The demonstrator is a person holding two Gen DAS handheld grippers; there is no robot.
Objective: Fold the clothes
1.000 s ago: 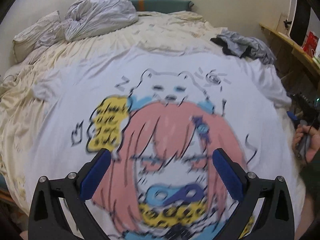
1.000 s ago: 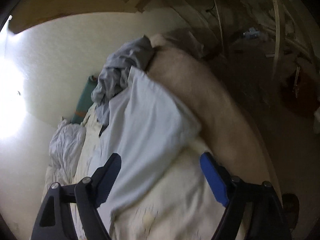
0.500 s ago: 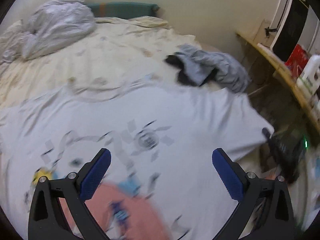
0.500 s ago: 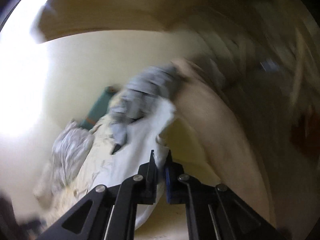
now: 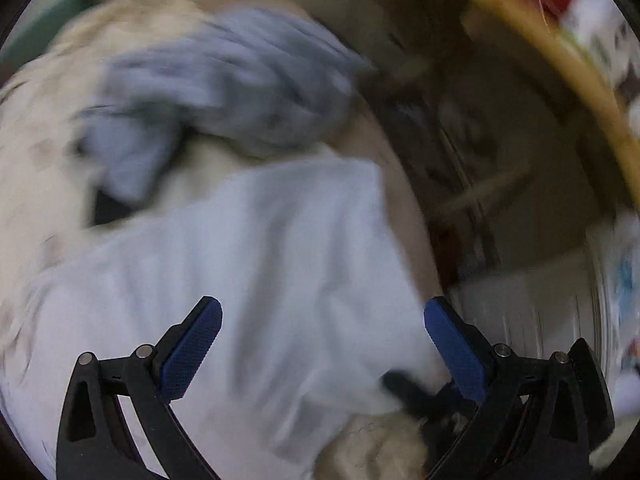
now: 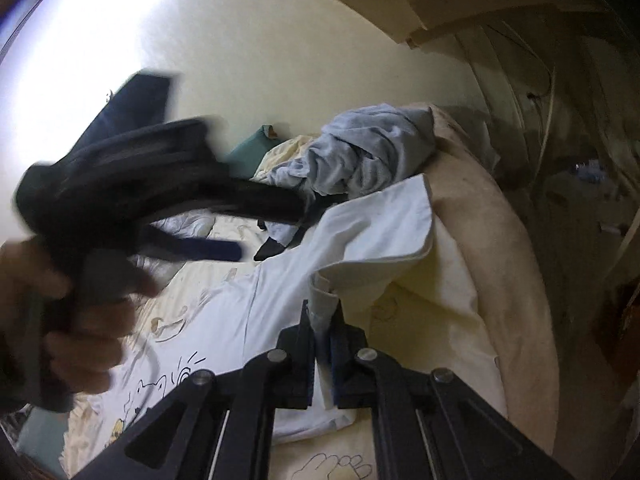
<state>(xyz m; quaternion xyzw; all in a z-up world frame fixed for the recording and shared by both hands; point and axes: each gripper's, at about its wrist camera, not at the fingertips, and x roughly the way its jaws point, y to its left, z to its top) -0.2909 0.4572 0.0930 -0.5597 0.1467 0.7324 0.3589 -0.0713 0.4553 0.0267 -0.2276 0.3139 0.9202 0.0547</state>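
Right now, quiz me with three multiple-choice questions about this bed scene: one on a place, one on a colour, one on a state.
1. Where is the grey garment? A on the floor; B on the bed beyond the white T-shirt; C on a shelf.
2. What colour are the pads of the left hand-held gripper? A red; B green; C blue.
3. The right hand-held gripper is: A shut on the shirt; B wide open; C out of sight.

B: it lies past the sleeve. C: blue pads show. A: cloth is pinched between its jaws.
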